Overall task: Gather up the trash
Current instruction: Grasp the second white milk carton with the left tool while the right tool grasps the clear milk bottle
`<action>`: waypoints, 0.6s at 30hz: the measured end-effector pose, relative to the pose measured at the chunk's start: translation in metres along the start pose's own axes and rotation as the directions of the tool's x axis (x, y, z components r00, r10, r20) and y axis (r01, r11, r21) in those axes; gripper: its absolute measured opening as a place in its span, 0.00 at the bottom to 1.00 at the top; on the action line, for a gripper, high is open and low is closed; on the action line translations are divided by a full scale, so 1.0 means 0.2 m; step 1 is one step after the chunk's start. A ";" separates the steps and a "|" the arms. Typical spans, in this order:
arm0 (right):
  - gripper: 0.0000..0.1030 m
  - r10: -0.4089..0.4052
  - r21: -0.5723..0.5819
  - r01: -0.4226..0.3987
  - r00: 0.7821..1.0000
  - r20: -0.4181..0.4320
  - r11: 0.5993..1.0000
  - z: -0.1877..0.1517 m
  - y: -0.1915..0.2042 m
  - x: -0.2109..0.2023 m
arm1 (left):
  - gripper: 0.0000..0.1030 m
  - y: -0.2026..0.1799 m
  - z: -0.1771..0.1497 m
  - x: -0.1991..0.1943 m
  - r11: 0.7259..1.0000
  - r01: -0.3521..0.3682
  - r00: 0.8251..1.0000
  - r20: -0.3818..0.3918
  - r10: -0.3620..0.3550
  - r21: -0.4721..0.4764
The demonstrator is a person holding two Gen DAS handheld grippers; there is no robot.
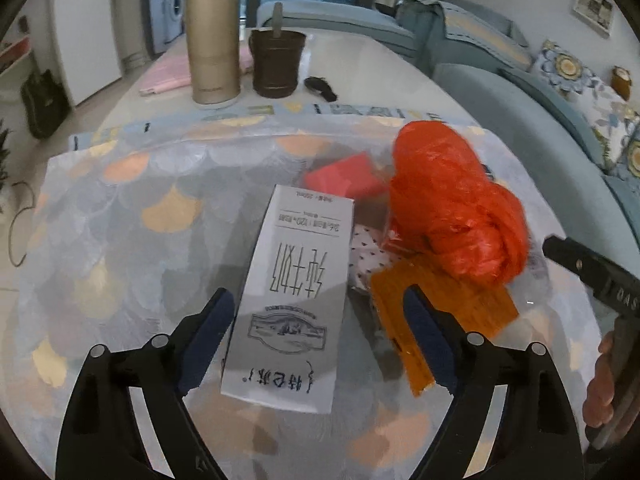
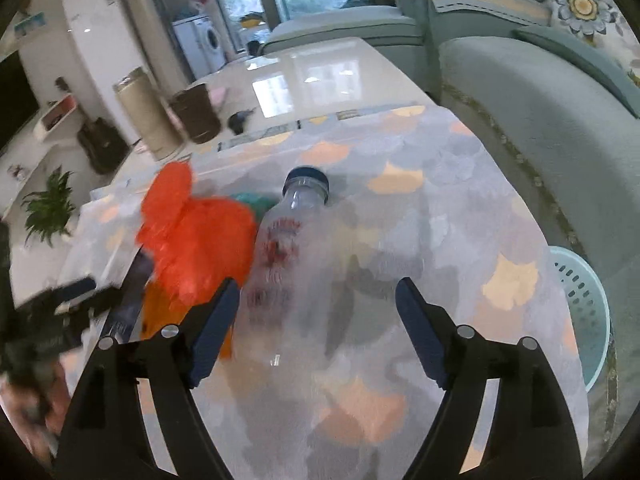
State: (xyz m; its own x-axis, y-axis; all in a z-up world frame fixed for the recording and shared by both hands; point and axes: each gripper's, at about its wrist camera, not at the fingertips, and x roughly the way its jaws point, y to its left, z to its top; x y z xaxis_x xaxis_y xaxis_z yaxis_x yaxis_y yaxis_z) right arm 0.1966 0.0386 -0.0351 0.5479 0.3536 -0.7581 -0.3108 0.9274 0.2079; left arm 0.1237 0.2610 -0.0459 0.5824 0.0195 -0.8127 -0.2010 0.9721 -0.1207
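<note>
A white milk carton (image 1: 292, 292) lies flat on the patterned tablecloth (image 1: 120, 240), between the fingers of my open left gripper (image 1: 320, 336). Beside it lie a crumpled orange plastic bag (image 1: 456, 208), an orange wrapper (image 1: 440, 312), a red packet (image 1: 344, 178) and a dotted white scrap (image 1: 368, 256). In the right wrist view a clear plastic bottle (image 2: 288, 264) with a dark blue cap lies on the cloth, between the fingers of my open right gripper (image 2: 316, 320). The orange bag (image 2: 196, 240) is left of it. A light blue basket (image 2: 580, 312) stands on the floor at the right.
At the table's far end stand a gold thermos (image 1: 214, 40), a dark brown cup (image 1: 276, 64), a small black object (image 1: 320, 88) and a pink item (image 1: 168, 76). A blue-grey sofa (image 2: 540, 120) runs along the table's right side.
</note>
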 end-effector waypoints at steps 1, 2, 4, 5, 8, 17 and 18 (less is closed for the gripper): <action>0.74 -0.003 0.002 0.003 1.000 -0.010 1.000 0.01 0.01 0.02 | 0.78 0.01 0.00 0.00 1.000 -0.014 1.000 -0.002 0.014 -0.002; 0.74 0.000 0.001 0.000 1.000 -0.021 1.000 0.02 0.02 0.05 | 0.76 0.02 0.00 0.01 1.000 -0.025 1.000 -0.006 0.025 -0.004; 0.74 -0.021 -0.011 0.021 0.999 -0.038 1.000 0.04 0.06 0.10 | 0.76 0.04 0.01 0.02 0.999 -0.035 0.999 -0.006 0.035 -0.020; 0.74 -0.037 -0.021 0.036 0.999 -0.040 0.999 0.04 0.08 0.12 | 0.76 0.07 0.01 0.02 0.999 -0.034 0.999 -0.008 0.034 -0.039; 0.74 -0.059 -0.030 0.057 0.997 -0.047 0.998 0.04 0.10 0.16 | 0.76 0.09 0.02 0.05 0.998 -0.008 1.000 -0.024 0.007 -0.060; 0.72 -0.087 0.014 0.089 0.990 -0.113 0.996 -0.01 0.04 0.22 | 0.54 -0.01 -0.01 0.08 0.991 -0.128 0.992 -0.020 0.129 0.041; 0.61 -0.076 0.007 0.077 0.990 -0.120 0.997 -0.02 0.04 0.22 | 0.54 -0.01 -0.01 0.08 0.992 -0.121 0.992 -0.014 0.122 0.042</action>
State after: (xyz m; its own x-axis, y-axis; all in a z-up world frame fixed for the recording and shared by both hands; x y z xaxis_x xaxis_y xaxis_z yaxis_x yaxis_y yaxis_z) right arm 0.2158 0.0608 -0.0691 0.4729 0.2652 -0.8403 -0.2625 0.9527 0.1530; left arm 0.1311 0.2598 -0.0593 0.5422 0.1346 -0.8294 -0.2371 0.9715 0.0026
